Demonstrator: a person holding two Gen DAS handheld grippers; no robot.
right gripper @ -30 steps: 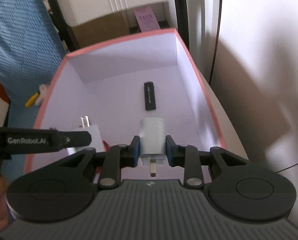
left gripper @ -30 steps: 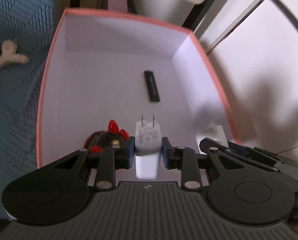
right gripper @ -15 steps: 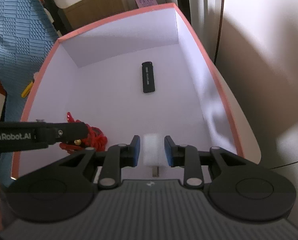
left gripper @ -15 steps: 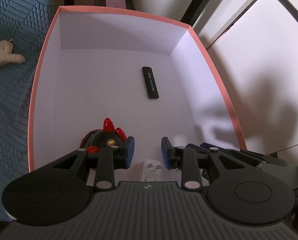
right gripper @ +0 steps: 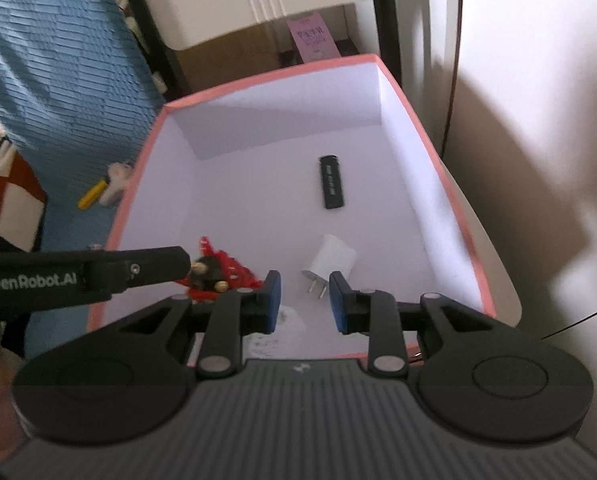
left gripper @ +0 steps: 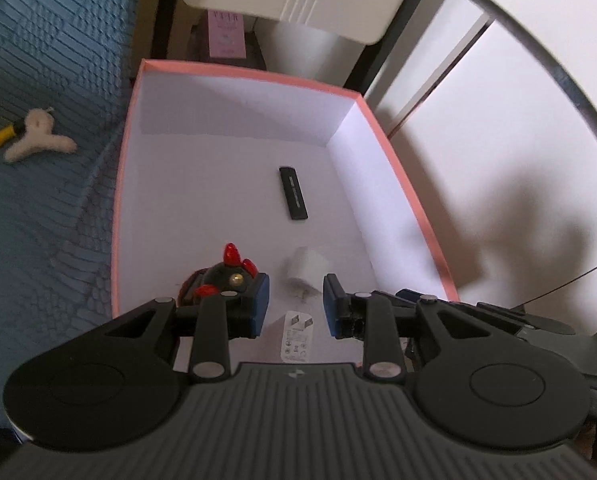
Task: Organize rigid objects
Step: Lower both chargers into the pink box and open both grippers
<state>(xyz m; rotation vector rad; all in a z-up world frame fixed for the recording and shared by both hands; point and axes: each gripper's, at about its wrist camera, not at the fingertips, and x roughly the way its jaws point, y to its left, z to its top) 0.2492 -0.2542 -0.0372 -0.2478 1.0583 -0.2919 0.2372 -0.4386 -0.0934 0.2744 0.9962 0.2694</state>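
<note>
Both grippers empty, jaws apart: left gripper (left gripper: 296,304), right gripper (right gripper: 304,300). Two white plug adapters (right gripper: 333,259) (left gripper: 296,338) lie inside pink-rimmed box (right gripper: 438,168), near black lighter (right gripper: 332,187).

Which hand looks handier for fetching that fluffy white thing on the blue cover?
Left, probably: the left gripper is open, empty, and on the side of the box nearest the fluffy thing.

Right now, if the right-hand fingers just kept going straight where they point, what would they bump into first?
Probably the white plug adapter lying on the floor of the pink-rimmed box, just ahead of the open right gripper. Depth is hard to judge; they might land on the box floor beside it.
</note>
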